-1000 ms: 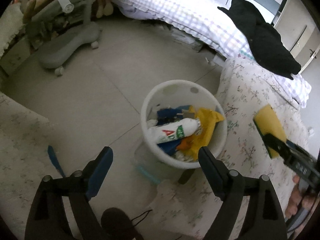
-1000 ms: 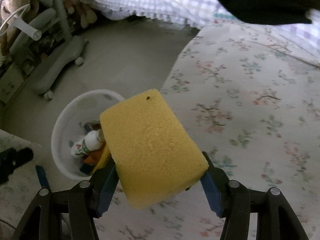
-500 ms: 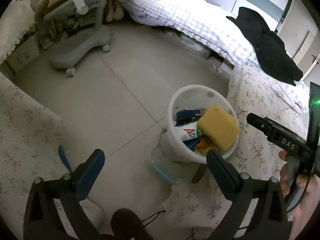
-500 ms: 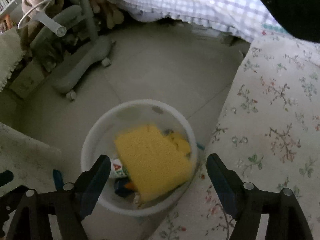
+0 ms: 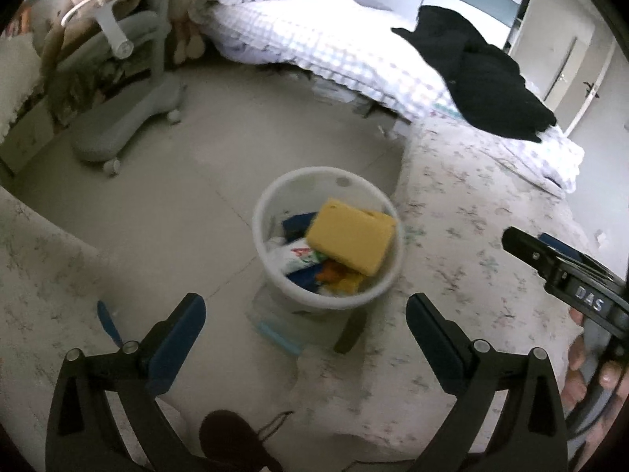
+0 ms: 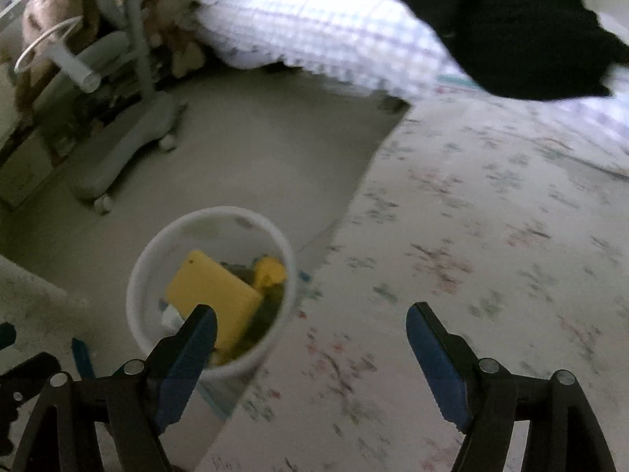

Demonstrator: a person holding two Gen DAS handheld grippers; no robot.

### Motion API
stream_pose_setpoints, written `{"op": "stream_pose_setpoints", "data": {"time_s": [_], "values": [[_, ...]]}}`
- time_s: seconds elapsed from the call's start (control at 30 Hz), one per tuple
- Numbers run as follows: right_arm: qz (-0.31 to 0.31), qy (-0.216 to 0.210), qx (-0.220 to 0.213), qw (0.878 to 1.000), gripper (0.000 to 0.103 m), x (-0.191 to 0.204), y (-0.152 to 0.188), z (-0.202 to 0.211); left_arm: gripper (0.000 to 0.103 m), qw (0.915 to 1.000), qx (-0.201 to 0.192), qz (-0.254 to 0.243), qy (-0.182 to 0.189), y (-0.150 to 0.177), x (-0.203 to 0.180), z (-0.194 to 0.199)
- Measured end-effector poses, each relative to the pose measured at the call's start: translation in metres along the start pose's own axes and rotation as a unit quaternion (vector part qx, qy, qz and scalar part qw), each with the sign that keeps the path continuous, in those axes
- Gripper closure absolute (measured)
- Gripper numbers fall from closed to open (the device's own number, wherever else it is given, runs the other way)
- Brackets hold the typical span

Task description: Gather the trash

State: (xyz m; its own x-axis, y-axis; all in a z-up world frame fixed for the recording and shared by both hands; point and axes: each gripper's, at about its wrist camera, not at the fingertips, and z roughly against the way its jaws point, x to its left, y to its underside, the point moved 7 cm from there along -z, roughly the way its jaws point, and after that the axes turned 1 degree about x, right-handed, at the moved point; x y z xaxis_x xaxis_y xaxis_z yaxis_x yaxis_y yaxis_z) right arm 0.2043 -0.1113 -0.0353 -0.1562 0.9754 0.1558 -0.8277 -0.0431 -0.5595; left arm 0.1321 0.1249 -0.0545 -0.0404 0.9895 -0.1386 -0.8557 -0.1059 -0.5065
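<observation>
A white round trash bin [image 5: 275,192] stands on the floor beside a floral-covered bed. A yellow sponge [image 5: 350,234] lies on top of the trash in it, over a white bottle [image 5: 295,255] and blue and orange scraps. The bin [image 6: 157,251] and sponge [image 6: 208,295] also show in the right wrist view. My left gripper [image 5: 304,324] is open and empty, just short of the bin. My right gripper [image 6: 310,338] is open and empty above the bed's edge, right of the bin; it also shows at the right of the left wrist view [image 5: 558,263].
The floral bedspread [image 6: 491,236] fills the right side. A black garment [image 5: 479,74] lies on a checked quilt [image 5: 334,43] at the back. A grey wheeled chair base [image 5: 122,126] stands at the far left on the tiled floor. A blue strip [image 5: 108,324] lies at the left.
My right gripper opened and let go of the yellow sponge, which dropped into the bin. The right gripper then drew back to the right; the left gripper pulled back a little.
</observation>
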Motion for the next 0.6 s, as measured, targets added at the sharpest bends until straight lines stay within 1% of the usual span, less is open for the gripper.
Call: {"op": "stream_pose_setpoints", "data": {"time_s": [0.07,0.13,0.23,0.33,0.47,0.53,0.6], "values": [[-0.008,0.021,-0.001,1.000,0.015,-0.010,0.007,0.017,0.000,1.0000,-0.001,-0.006,0.005,0.006,-0.011,0.006],[-0.017,0.042,-0.005,0.999,0.013,-0.020,0.020,0.037,0.000,0.9996,-0.010,-0.026,-0.007,0.014,-0.023,0.013],[-0.034,0.054,-0.012,0.998,0.012,-0.032,0.041,0.061,0.000,0.9986,-0.017,-0.048,-0.015,0.027,-0.038,0.022],[-0.052,0.068,-0.030,0.996,0.010,-0.046,0.067,0.085,0.000,0.9982,-0.021,-0.054,-0.015,0.039,-0.046,0.029],[-0.072,0.082,-0.041,0.993,0.010,-0.061,0.091,0.101,0.000,0.9971,-0.033,-0.066,-0.018,0.052,-0.057,0.039],[-0.081,0.087,-0.048,0.992,0.010,-0.069,0.100,0.105,0.000,0.9966,-0.039,-0.070,-0.017,0.055,-0.062,0.041],[-0.091,0.094,-0.056,0.990,0.010,-0.076,0.107,0.105,0.000,0.9961,-0.049,-0.070,-0.024,0.060,-0.065,0.041]]}}
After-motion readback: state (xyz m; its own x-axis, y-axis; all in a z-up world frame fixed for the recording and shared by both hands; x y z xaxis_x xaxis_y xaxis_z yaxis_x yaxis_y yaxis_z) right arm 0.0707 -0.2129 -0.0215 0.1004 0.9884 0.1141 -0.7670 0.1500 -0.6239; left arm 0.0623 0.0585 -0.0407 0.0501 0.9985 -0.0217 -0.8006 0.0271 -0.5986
